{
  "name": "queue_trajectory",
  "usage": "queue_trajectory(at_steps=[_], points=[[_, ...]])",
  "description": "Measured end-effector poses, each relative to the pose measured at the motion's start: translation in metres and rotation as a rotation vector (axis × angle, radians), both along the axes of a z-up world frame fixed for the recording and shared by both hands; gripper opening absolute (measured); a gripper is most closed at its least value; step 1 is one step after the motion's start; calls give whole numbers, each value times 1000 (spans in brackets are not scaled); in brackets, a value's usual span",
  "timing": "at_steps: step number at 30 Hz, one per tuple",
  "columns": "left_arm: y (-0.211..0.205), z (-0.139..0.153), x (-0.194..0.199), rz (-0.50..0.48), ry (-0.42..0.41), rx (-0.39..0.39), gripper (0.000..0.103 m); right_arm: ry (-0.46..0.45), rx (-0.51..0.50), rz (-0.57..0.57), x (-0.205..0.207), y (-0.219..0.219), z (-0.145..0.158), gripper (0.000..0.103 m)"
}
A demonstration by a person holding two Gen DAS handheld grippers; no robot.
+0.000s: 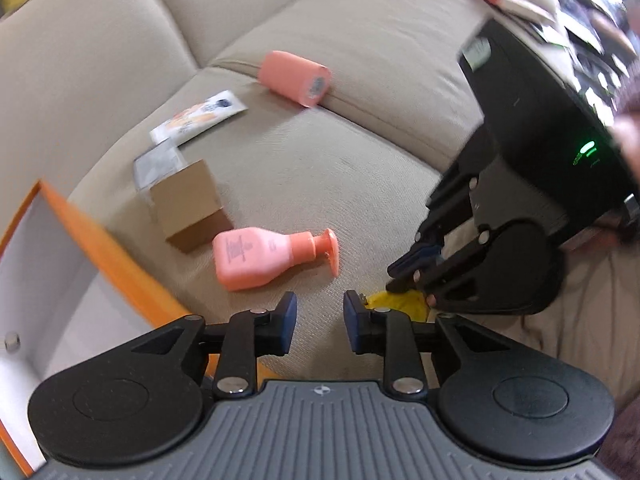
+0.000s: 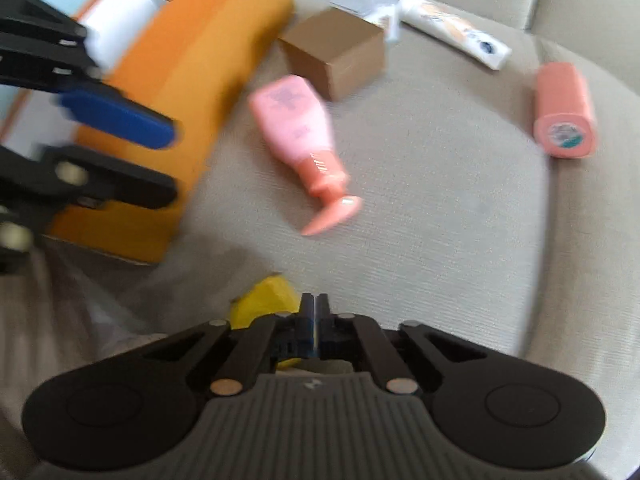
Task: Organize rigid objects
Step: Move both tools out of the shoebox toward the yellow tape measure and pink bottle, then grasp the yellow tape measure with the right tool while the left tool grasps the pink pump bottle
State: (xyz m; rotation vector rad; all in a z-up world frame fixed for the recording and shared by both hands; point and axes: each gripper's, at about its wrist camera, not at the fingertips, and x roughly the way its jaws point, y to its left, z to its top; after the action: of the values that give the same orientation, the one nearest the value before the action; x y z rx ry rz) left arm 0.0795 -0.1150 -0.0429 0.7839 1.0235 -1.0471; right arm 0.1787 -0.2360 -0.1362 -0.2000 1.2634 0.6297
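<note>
Pink bottle (image 1: 256, 258) lies beside the brown box (image 1: 188, 206). Left gripper (image 1: 320, 322) stands spread, empty. Right gripper (image 2: 315, 312), pressed together, apparently pinches the yellow item (image 2: 264, 306).

Pink bottle (image 1: 256, 258), orange box (image 2: 192, 92), brown carton (image 1: 188, 204), beige sofa (image 1: 360, 160).

Black tongs (image 1: 320, 318), blue pads (image 1: 289, 320), silver rivets, ribbed grey base
</note>
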Motion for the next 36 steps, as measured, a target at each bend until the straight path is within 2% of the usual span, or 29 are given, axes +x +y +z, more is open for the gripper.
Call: queue_trajectory(at_steps=[1, 2, 3, 10, 17, 21, 23, 24, 25, 27, 28, 30, 32, 34, 35, 36], points=[[-3, -2, -1, -31, -10, 15, 35, -2, 20, 26, -2, 1, 2, 16], [-7, -4, -2, -58, -18, 30, 35, -14, 24, 61, -4, 3, 4, 42], [-9, -6, -2, -76, -17, 43, 35, -33, 17, 100, -8, 7, 5, 56], [-14, -17, -6, -140, 5, 92, 36, -55, -80, 295, -22, 35, -10, 55], [-12, -18, -4, -137, 2, 104, 38, -33, -133, 336, -18, 51, -21, 55], [-10, -15, -7, -162, -34, 96, 42, -22, -129, 321, -15, 53, -22, 53], [-9, -14, -10, -192, -81, 93, 43, -28, -122, 299, -14, 51, -20, 52], [-10, -14, -13, -214, -116, 96, 45, -37, -121, 275, -12, 49, -17, 34], [-11, -15, -15, -239, -148, 101, 46, -35, -104, 234, -9, 43, -13, 33], [-14, -17, -18, -285, -194, 122, 48, -4, -46, 118, 2, 25, -8, 0], [-17, -19, -18, -306, -206, 134, 48, -1, -65, 48, 8, 15, -9, 0], [-23, -23, -20, -357, -220, 151, 48, 30, -43, -62, 21, -3, -12, 1], [-28, -24, -19, -392, -222, 164, 48, 54, 78, -93, 27, -14, -5, 9], [-29, -24, -18, -405, -209, 176, 48, 3, 90, 9, 19, -5, 3, 31], [-29, -24, -17, -409, -201, 179, 48, -29, 69, 78, 13, 4, 5, 49], [-28, -24, -18, -412, -195, 180, 48, -56, 43, 149, 6, 14, 5, 49]])
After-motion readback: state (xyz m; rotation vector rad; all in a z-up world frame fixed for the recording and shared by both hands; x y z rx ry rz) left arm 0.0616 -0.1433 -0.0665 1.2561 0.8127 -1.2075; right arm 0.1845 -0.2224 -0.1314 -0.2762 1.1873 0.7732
